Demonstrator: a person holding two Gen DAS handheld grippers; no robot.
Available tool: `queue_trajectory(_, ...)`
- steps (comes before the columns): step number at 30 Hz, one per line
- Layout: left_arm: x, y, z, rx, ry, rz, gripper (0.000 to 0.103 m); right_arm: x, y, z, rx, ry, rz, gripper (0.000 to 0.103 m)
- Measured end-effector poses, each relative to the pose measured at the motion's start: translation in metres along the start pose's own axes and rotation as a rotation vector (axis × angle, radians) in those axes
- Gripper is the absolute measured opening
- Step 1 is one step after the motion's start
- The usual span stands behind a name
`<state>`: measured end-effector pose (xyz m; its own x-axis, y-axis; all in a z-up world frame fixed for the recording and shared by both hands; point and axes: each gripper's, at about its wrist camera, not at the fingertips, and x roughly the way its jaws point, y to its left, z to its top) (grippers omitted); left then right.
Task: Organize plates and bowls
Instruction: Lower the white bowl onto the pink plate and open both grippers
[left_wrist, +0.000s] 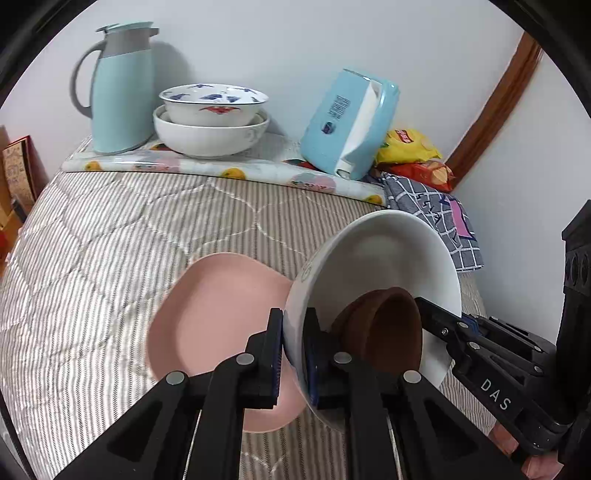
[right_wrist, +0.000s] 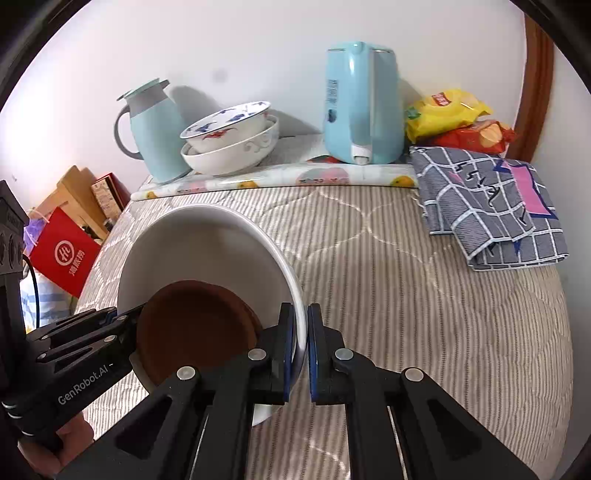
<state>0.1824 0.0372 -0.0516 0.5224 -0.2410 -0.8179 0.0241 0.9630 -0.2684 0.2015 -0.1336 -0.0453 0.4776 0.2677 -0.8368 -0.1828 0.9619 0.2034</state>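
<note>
A white bowl (left_wrist: 384, 258) with a small brown dish (left_wrist: 391, 328) inside is held off the striped bed cover, tilted. My left gripper (left_wrist: 293, 350) is shut on its left rim. My right gripper (right_wrist: 301, 347) is shut on its right rim; the bowl (right_wrist: 207, 240) and the brown dish (right_wrist: 195, 328) show in the right wrist view. A pink plate (left_wrist: 218, 314) lies on the cover just left of and under the bowl. Two stacked bowls, a blue-patterned one (left_wrist: 214, 101) in a white one (left_wrist: 210, 138), sit at the back.
A pale blue jug (left_wrist: 118, 88), a blue tissue box (left_wrist: 347, 122) and snack bags (left_wrist: 410, 147) stand along the back wall. A checked cloth (right_wrist: 491, 206) lies at the right. A red bag (right_wrist: 62, 254) and boxes stand off the left edge.
</note>
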Motion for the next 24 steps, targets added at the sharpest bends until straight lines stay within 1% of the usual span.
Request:
queue_trajectory(12, -0.01, 0.032, -0.006, -0.042, -0.006, 0.03, 0.011, 0.011, 0.032, -0.003, -0.038, 0.012, 0.029, 0.007)
queue_trajectory(24, 0.005, 0.06, -0.011, -0.083, 0.03, 0.038, 0.011, 0.037, 0.051, -0.008, -0.052, 0.058, 0.04, 0.007)
